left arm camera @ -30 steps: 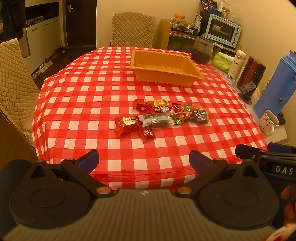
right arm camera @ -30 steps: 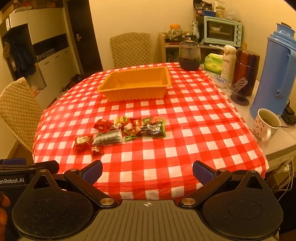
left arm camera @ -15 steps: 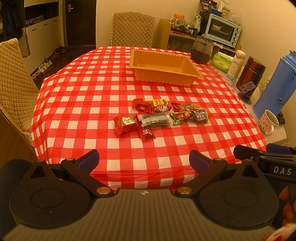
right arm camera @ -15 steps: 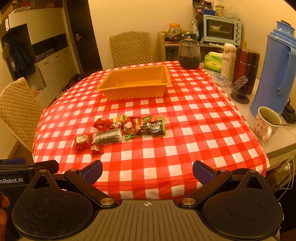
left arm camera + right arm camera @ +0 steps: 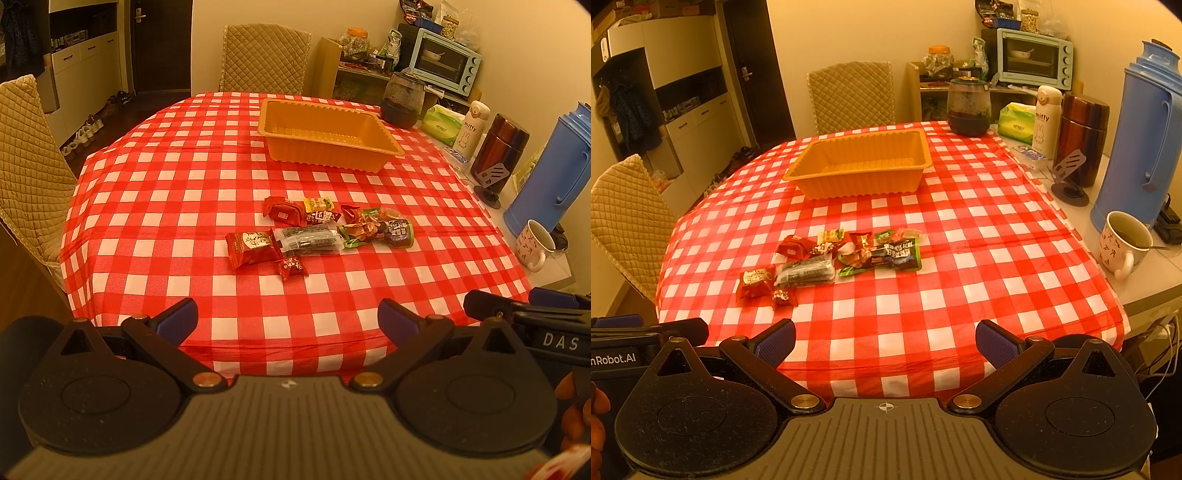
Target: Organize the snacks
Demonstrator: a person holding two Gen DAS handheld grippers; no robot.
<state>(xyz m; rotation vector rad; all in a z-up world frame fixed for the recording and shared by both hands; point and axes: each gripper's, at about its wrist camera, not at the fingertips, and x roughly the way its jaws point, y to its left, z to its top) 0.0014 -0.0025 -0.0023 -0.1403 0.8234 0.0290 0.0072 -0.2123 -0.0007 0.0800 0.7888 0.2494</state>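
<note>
Several wrapped snacks lie in a loose cluster mid-table: a red packet (image 5: 252,246), a clear dark packet (image 5: 307,240), a small red candy (image 5: 291,266) and a green-edged packet (image 5: 384,233). The cluster also shows in the right wrist view (image 5: 831,260). An empty orange tray (image 5: 325,133) (image 5: 860,166) stands beyond them. My left gripper (image 5: 287,320) is open and empty over the table's near edge. My right gripper (image 5: 885,341) is open and empty, to the right of the left one.
The table has a red-checked cloth (image 5: 184,192). On the right side stand a mug (image 5: 1123,243), a blue thermos (image 5: 1145,140), a brown canister (image 5: 1082,140), a white bottle (image 5: 1047,118) and a dark jar (image 5: 968,107). Quilted chairs stand at the left (image 5: 26,166) and far side (image 5: 264,59).
Both views have shifted slightly; the grippers have drifted a little toward the table. The snacks and tray have not moved.
</note>
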